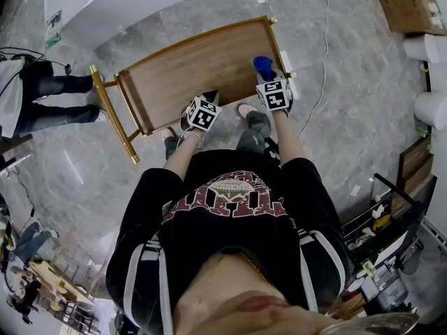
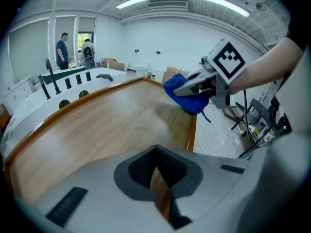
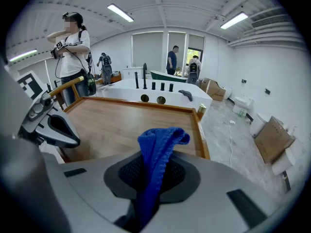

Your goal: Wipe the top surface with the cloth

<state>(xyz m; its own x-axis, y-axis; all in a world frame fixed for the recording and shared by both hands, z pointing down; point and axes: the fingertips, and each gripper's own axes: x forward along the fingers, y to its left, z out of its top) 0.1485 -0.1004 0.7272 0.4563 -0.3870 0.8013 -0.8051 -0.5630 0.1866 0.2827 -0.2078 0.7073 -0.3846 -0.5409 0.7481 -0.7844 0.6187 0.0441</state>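
Note:
The wooden top (image 1: 188, 72) of a gold-framed cart lies in front of me. My right gripper (image 1: 265, 72) is shut on a blue cloth (image 1: 262, 64) over the top's right edge. In the right gripper view the cloth (image 3: 156, 147) sticks up out of the closed jaws (image 3: 154, 174) above the wood (image 3: 116, 120). My left gripper (image 1: 209, 98) hovers at the near edge, shut with nothing in it (image 2: 156, 166). The left gripper view shows the wooden top (image 2: 97, 125) ahead and the right gripper (image 2: 197, 87) holding the cloth (image 2: 187, 101) at the far right rim.
A person (image 1: 42, 96) stands left of the cart, also seen in the right gripper view (image 3: 73, 47). A white counter (image 3: 155, 89) lies beyond the cart. Cardboard boxes (image 1: 412, 5) and a floor cable (image 1: 325, 61) are to the right, a shelf (image 1: 391, 215) behind me.

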